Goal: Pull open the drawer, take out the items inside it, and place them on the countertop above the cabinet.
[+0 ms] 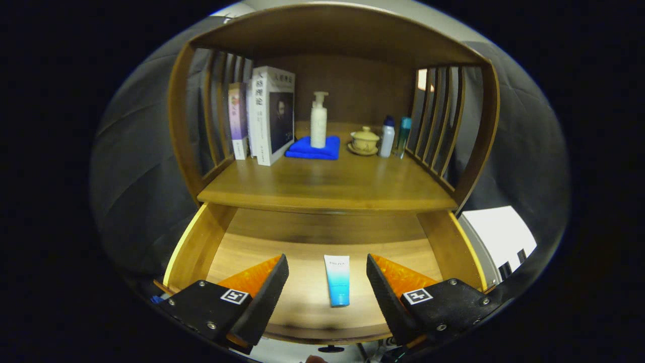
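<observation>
books [267, 115]: three upright, at 9 o'clock from the pump bottle, against the slatted side
pump bottle [318, 121]: white, upright on the folded cloth
folded cloth [313, 148]: blue, lying flat under the pump bottle
lidded cup [364, 139]: cream, on a saucer, at 3 o'clock from the cloth
two small bottles [393, 136]: one white with a dark cap, one teal, upright, at 3 o'clock from the cup, touching or nearly so

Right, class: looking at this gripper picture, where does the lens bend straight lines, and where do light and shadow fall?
Gripper view: fisheye distortion bows the cabinet top and side slats into curves; the drawer floor is brightly lit around the tube, which lies between the open claw fingers; a dark shadow band sits under the countertop; the back shelf is dimmer, though the books stay sharp.
</observation>
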`<state>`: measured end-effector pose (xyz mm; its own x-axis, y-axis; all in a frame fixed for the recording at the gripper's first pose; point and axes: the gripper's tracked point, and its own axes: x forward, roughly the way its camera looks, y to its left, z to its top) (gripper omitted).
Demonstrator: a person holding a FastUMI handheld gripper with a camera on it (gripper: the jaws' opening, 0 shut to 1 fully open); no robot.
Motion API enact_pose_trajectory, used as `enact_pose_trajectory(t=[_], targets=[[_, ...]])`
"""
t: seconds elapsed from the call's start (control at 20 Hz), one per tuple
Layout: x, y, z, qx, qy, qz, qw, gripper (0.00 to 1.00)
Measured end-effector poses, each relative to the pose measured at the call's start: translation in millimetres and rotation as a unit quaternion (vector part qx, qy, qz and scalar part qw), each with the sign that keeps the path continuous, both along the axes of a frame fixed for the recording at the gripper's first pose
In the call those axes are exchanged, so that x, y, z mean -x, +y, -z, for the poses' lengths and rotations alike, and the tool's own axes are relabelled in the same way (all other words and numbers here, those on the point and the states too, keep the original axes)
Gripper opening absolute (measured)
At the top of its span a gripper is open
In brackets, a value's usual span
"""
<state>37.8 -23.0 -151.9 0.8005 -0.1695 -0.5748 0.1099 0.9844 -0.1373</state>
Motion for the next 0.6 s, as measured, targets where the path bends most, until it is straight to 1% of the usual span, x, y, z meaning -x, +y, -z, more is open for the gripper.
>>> enact_pose_trajectory(t=[0.15,0.25,0.4,0.6], targets=[[-9.3,-14.7,17.5,-0.026,0.035,0.04,0.998,0.95],[-18.0,-19.0,31.9,-0.039,0.056,0.058,0.996,0.95],[-26.2,-26.1,56.9,-0.033,0.098,0.067,0.992,0.95],[-25.6,-32.0,89.2,-0.025,0.156,0.072,0.985,0.95]])
